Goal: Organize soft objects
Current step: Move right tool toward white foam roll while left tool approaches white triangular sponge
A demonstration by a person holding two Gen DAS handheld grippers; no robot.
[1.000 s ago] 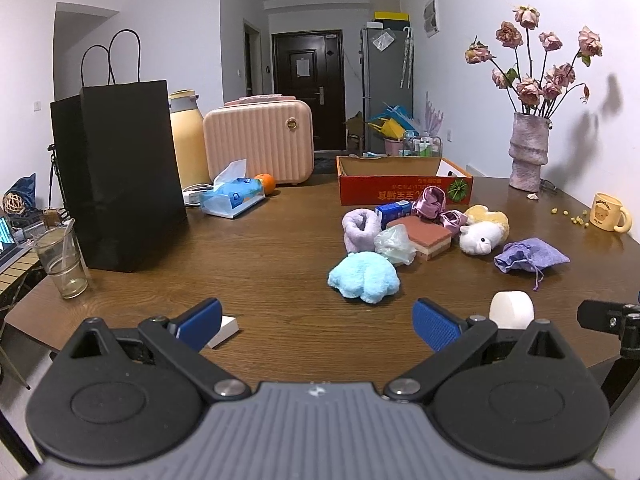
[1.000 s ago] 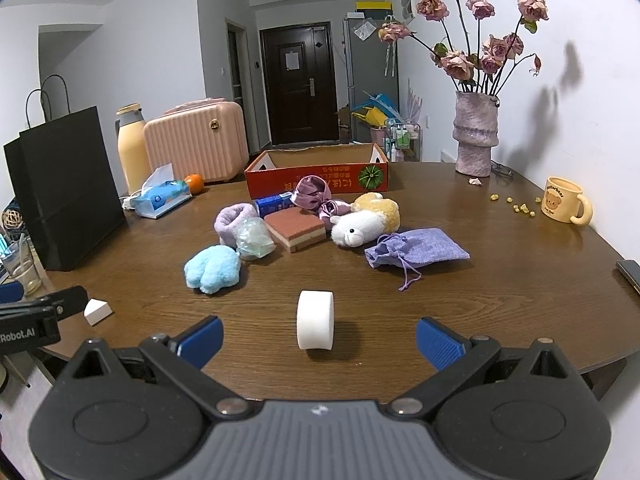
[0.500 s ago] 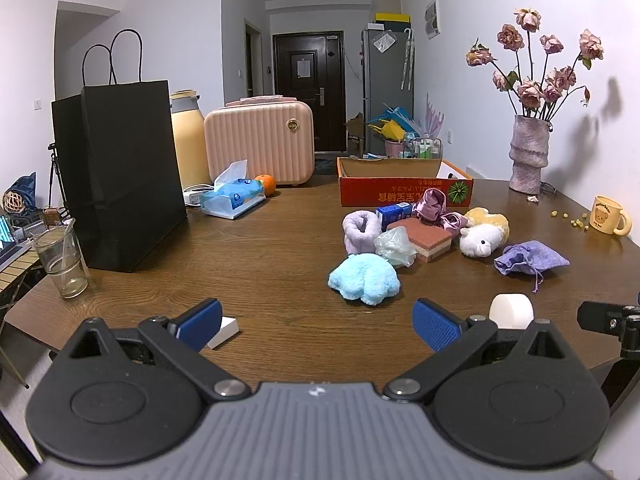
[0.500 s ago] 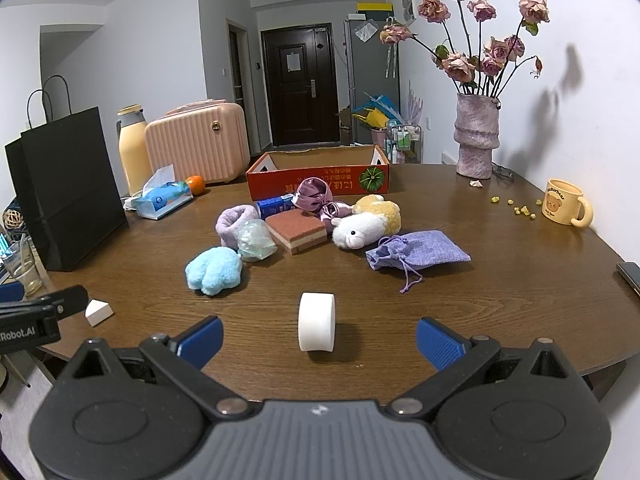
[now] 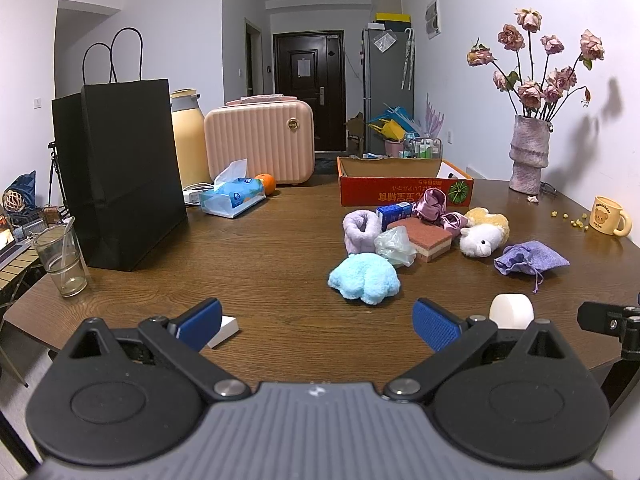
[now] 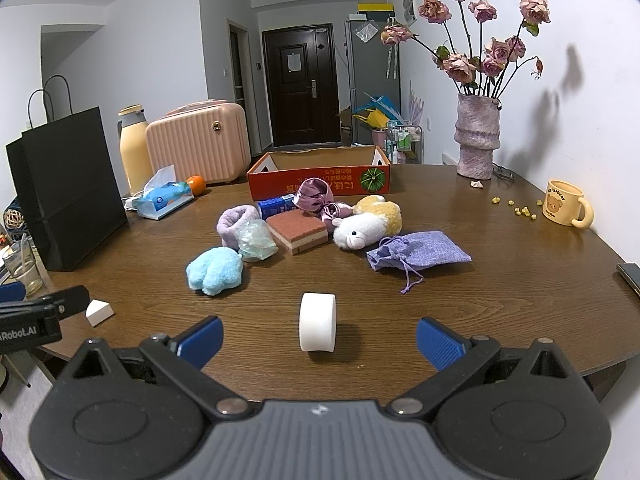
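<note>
Soft things lie clustered mid-table in front of an open red cardboard box (image 6: 320, 178): a blue plush paw (image 6: 215, 270), a lilac fuzzy cuff (image 6: 232, 224), a crumpled clear bag (image 6: 256, 240), a brown sponge block (image 6: 297, 231), a pink satin scrunchie (image 6: 316, 198), a white and yellow plush sheep (image 6: 368, 224) and a purple drawstring pouch (image 6: 418, 256). A white foam cylinder (image 6: 318, 327) stands just ahead of my right gripper (image 6: 319, 338), which is open and empty. My left gripper (image 5: 318, 322) is open too, near the table's front edge, well short of the blue plush paw (image 5: 364, 278).
A black paper bag (image 5: 120, 172), a glass (image 5: 62, 260), a tissue pack (image 5: 232, 196), an orange (image 5: 266, 182), a pink case (image 5: 258, 146) and a flask stand at the left. A vase of roses (image 6: 478, 136) and a yellow mug (image 6: 566, 208) are at the right. A white wedge (image 6: 98, 312) lies front left.
The right gripper's view has crept slightly forward and lower toward the foam cylinder. The left gripper has barely moved. Both stay open.
</note>
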